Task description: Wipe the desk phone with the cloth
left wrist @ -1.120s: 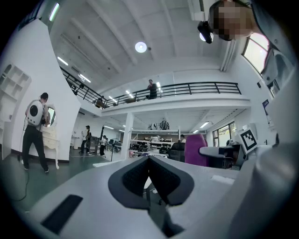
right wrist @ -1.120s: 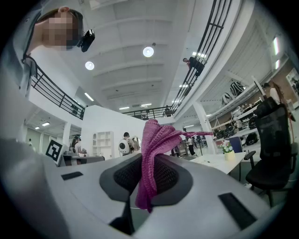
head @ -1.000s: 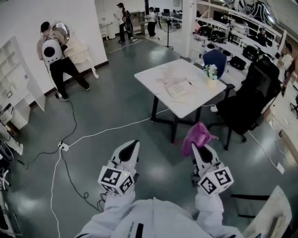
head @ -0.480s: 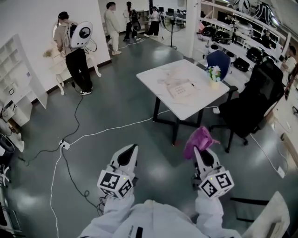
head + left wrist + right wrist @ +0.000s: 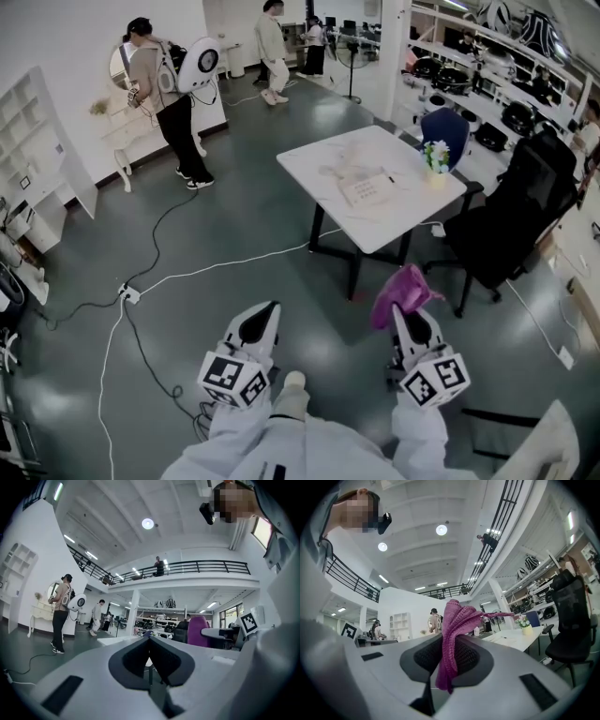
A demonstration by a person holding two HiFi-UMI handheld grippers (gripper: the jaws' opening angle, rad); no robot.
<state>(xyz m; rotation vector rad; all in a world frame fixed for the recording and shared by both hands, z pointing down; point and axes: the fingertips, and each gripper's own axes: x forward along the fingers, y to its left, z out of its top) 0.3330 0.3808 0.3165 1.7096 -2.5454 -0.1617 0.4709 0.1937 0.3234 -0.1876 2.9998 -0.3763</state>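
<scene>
A purple knitted cloth [image 5: 401, 292] sticks up from my right gripper [image 5: 405, 311], which is shut on it; in the right gripper view the cloth [image 5: 457, 625] is pinched between the jaws and flops over to the right. My left gripper [image 5: 265, 307] is held level beside it, and in the left gripper view the left gripper [image 5: 150, 641] has its jaws pressed together with nothing between them. Both hang in the air over a grey floor. No desk phone shows in any view.
Ahead stands a white table [image 5: 319, 155] with papers [image 5: 367, 187] and a small flower vase [image 5: 431, 155]. A black office chair [image 5: 506, 220] is to its right. A white cable [image 5: 150, 281] crosses the floor at left. A person with a backpack [image 5: 164, 94] and white shelves [image 5: 33, 178] are at far left.
Both grippers have kept their pose, the right still with the cloth. The view has shifted slightly forward. The people in the background have walked to the right.
</scene>
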